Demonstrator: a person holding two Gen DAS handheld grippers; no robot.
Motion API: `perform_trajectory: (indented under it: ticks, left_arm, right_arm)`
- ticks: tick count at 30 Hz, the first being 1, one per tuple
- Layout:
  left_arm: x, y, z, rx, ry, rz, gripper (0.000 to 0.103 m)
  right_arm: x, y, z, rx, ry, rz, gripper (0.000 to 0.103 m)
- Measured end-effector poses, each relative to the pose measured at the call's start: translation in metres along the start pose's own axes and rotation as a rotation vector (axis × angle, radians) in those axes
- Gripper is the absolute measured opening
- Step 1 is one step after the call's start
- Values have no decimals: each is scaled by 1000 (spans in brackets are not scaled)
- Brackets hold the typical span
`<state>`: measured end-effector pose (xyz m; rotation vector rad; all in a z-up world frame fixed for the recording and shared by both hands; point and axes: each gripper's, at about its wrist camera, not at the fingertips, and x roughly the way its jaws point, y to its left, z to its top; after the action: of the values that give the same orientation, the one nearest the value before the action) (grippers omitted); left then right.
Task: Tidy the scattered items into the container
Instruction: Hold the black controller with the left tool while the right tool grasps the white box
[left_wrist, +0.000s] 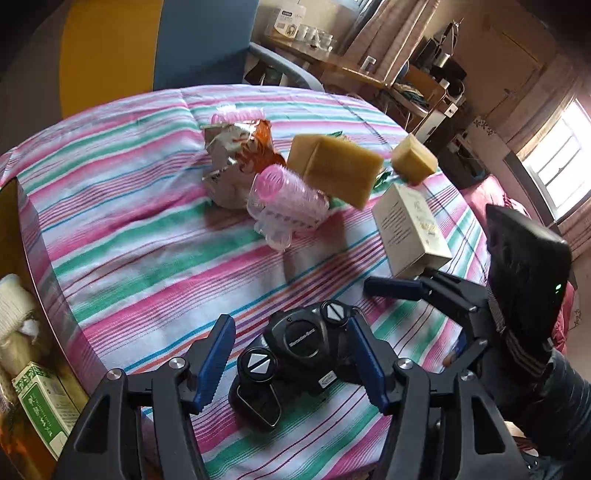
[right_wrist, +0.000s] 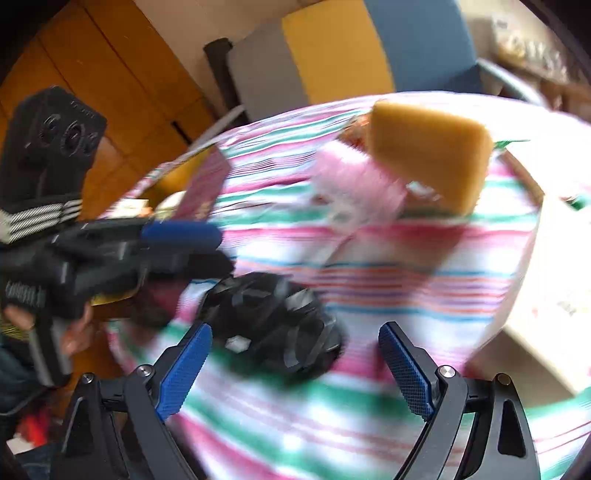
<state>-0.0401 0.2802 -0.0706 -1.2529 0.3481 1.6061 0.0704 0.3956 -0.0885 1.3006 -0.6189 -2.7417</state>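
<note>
**Left wrist view: black remote control between parted claw pads**

In the left wrist view, the left claw (left_wrist: 291, 363) is seen at the bottom of the frame with its blue pads spread apart; the black remote control (left_wrist: 295, 354) lies between them on the striped bedcover (left_wrist: 147, 236), and a gap is visible on the left side, so nothing is grasped. At the right edge the right claw (left_wrist: 413, 291) is seen, released and empty, just below a cream box (left_wrist: 410, 229). Further up, pink hair rollers (left_wrist: 288, 199), a yellow sponge (left_wrist: 336, 166) and a crumpled foil packet (left_wrist: 236, 155) are clustered mid-frame, with a second sponge (left_wrist: 415, 158) at the upper right. At the left edge, the container (left_wrist: 22, 229) is partly seen, with a green box (left_wrist: 44, 402) inside.

In the blurred right wrist view, the right claw (right_wrist: 295, 373) is shown wide open over the bedcover, the remote control (right_wrist: 273, 321) just beyond its left pad.
</note>
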Motion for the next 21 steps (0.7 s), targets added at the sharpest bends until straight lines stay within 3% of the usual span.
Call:
perform_trajectory:
  ticks: [6, 13, 21]
  left_arm:
    - [1, -9, -14, 79, 23, -58, 64]
    - [4, -30, -34, 134, 46, -48, 64]
    - [8, -47, -55, 147, 13, 61, 64]
  right_arm:
    - [-22, -14, -14, 8, 3, 3, 93]
    - [-45, -21, -37, 52, 2, -1, 96]
    - [-69, -37, -52, 120, -8, -55, 100]
